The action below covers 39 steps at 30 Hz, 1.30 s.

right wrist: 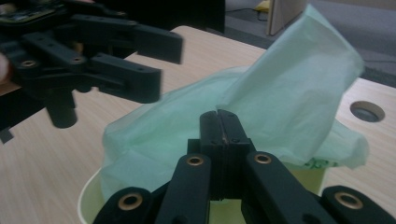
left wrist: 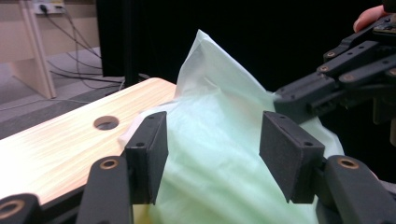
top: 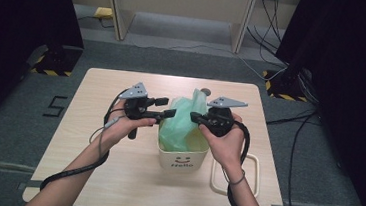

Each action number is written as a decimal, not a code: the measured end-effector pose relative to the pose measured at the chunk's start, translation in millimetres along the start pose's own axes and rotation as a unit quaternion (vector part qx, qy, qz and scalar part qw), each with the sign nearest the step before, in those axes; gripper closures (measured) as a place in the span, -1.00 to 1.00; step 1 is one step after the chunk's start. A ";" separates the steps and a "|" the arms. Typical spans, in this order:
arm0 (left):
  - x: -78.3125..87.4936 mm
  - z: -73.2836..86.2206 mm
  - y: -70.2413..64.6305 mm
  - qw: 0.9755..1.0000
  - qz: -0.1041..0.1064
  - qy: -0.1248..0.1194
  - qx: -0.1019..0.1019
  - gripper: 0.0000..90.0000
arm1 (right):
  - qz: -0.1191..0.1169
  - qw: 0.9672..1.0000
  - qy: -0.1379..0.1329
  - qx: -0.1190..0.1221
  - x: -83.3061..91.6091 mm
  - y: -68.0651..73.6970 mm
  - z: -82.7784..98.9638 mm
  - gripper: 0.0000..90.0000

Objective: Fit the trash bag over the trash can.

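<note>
One table (top: pixel 115 167), one small cream bin (top: pixel 182 159) printed with a smiley and "Hello", and one pale green bag (top: pixel 184 125) are counted, along with two hand-held grippers. The bin is placed right of the table's middle, and the bag is seated in it, its upper part standing crumpled above the rim. A cream loop handle (top: pixel 235 175) is seen lying on the table just right of the bin.

The left gripper (top: pixel 166 108) is held at the bag's left edge with its jaws parted; in the left gripper view (left wrist: pixel 212 149) the green film is seen beyond the two pads (left wrist: pixel 152 149), not pressed by them. The right gripper (top: pixel 195 117) is closed; in the right gripper view (right wrist: pixel 218 130) its jaws are seen pressed flat together against the bag, though whether film is pinched between them cannot be told.

One round hole (right wrist: pixel 367 111) in the tabletop is shown plainly in both gripper views.
</note>
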State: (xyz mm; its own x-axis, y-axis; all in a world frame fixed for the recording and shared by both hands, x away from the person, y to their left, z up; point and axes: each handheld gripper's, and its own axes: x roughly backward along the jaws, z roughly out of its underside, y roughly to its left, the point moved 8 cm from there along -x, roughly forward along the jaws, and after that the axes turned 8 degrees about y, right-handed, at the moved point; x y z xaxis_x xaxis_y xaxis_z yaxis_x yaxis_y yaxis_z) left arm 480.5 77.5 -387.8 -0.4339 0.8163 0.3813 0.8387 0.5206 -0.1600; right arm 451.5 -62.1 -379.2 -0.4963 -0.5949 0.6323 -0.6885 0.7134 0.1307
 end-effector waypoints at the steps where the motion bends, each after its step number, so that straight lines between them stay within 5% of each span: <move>1: -0.9 -1.0 -1.2 1.000 0.003 0.001 -0.002 -0.09 | -0.004 1.000 0.000 0.006 -0.3 2.5 0.2 1.00; 17: -13.4 -26.6 -26.0 0.999 0.049 -0.003 -0.016 -0.07 | -0.042 0.996 0.038 0.066 -15.3 34.4 11.1 1.00; 20: -18.3 -26.2 -27.1 0.999 0.047 0.015 -0.018 0.08 | -0.049 0.995 0.039 0.074 -15.7 39.9 10.8 1.00; 25: -22.1 -26.2 -25.7 0.999 0.033 0.003 -0.036 0.92 | -0.056 0.994 0.040 0.082 -14.0 46.2 10.7 0.83; 28: -17.0 -26.9 -25.0 0.999 0.029 -0.011 -0.035 0.98 | -0.057 0.995 0.030 0.078 -6.9 46.1 10.0 0.63; 35: 3.1 -20.6 -23.8 0.999 0.024 -0.015 -0.041 0.98 | -0.041 0.998 -0.025 0.034 36.7 17.8 5.7 0.44; 39: 13.7 -13.5 -27.0 0.999 0.022 -0.015 -0.045 0.98 | 0.012 1.000 -0.023 0.009 46.3 -13.2 6.5 0.44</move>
State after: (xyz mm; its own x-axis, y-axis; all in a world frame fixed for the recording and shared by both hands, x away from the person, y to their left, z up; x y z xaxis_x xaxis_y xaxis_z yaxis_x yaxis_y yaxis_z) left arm 456.3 71.2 -366.0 -0.4040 0.8458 0.3484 0.8832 0.4598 -0.0923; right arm 434.2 -101.4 -356.5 -0.5362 -0.5947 0.5990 -0.6853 0.7210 0.1024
